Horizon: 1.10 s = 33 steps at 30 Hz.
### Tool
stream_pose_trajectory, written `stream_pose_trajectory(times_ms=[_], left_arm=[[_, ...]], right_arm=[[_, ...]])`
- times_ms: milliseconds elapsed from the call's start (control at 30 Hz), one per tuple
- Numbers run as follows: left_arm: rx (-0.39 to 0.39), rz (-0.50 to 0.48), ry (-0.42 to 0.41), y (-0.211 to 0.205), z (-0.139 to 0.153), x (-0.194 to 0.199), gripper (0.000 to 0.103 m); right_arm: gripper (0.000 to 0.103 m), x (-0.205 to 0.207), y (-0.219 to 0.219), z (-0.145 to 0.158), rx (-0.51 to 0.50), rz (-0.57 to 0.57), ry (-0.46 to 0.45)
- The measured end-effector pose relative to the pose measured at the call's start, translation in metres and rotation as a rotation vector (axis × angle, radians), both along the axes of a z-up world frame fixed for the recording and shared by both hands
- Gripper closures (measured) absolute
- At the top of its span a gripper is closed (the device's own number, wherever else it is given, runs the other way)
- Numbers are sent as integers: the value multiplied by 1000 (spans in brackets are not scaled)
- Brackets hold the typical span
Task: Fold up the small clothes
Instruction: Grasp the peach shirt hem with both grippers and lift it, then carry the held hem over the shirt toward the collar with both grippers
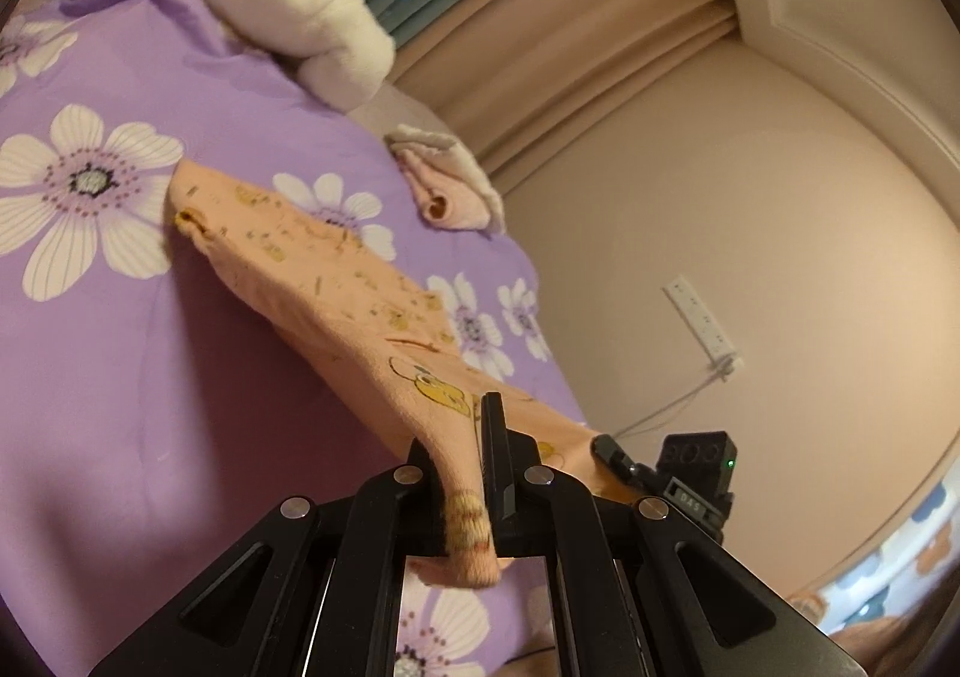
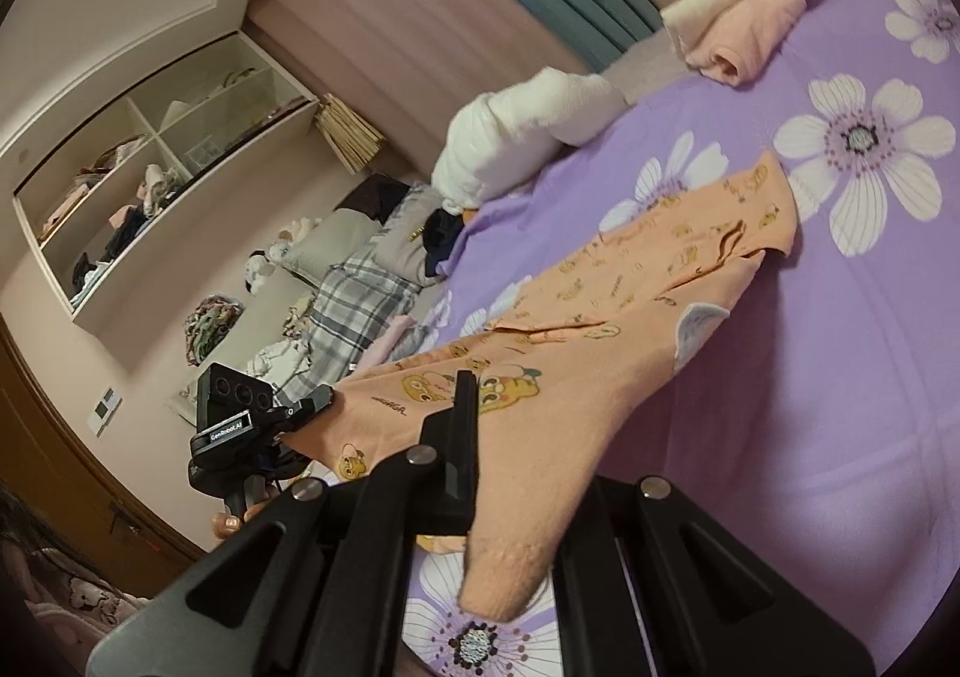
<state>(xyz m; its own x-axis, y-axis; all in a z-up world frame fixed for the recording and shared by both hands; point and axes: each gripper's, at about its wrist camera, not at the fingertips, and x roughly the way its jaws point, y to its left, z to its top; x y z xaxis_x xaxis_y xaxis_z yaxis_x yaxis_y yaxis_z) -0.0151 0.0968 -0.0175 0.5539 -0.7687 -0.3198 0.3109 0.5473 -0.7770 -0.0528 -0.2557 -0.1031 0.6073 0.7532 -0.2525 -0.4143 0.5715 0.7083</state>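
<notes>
A small orange garment (image 1: 336,281) with yellow cartoon prints hangs stretched above the purple flowered bedsheet (image 1: 150,407). Its far end still touches the sheet. My left gripper (image 1: 459,437) is shut on one near corner, and the hem pokes out below the fingers. At the right of this view my right gripper (image 1: 606,446) pinches the other near corner. In the right wrist view the same garment (image 2: 630,305) runs away over the bedsheet (image 2: 840,377). My right gripper (image 2: 492,419) is shut on its edge, one finger hidden under the cloth. My left gripper (image 2: 321,398) grips the corner at left.
A folded pink-and-white garment (image 2: 738,35) and a white rolled bundle (image 2: 522,137) lie at the bed's far edge. Pillows and a plaid cloth (image 2: 360,287) lie beyond the bed, below wall shelves (image 2: 150,167). A person's hand (image 2: 234,521) holds the left gripper. Curtains (image 1: 570,47) hang behind the bed.
</notes>
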Motion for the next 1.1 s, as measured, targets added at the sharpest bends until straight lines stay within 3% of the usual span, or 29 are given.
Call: stream_pose_trajectory(times_ms=[333, 767, 1100], left_arm=[[-37, -16, -28, 6, 15, -18, 102], [12, -54, -5, 7, 23, -42, 102], [2, -24, 70, 8, 1, -12, 102]], right_arm=[[100, -16, -5, 18, -25, 16, -54], [99, -46, -9, 34, -120, 74, -88], [99, -12, -7, 15, -125, 18, 7]])
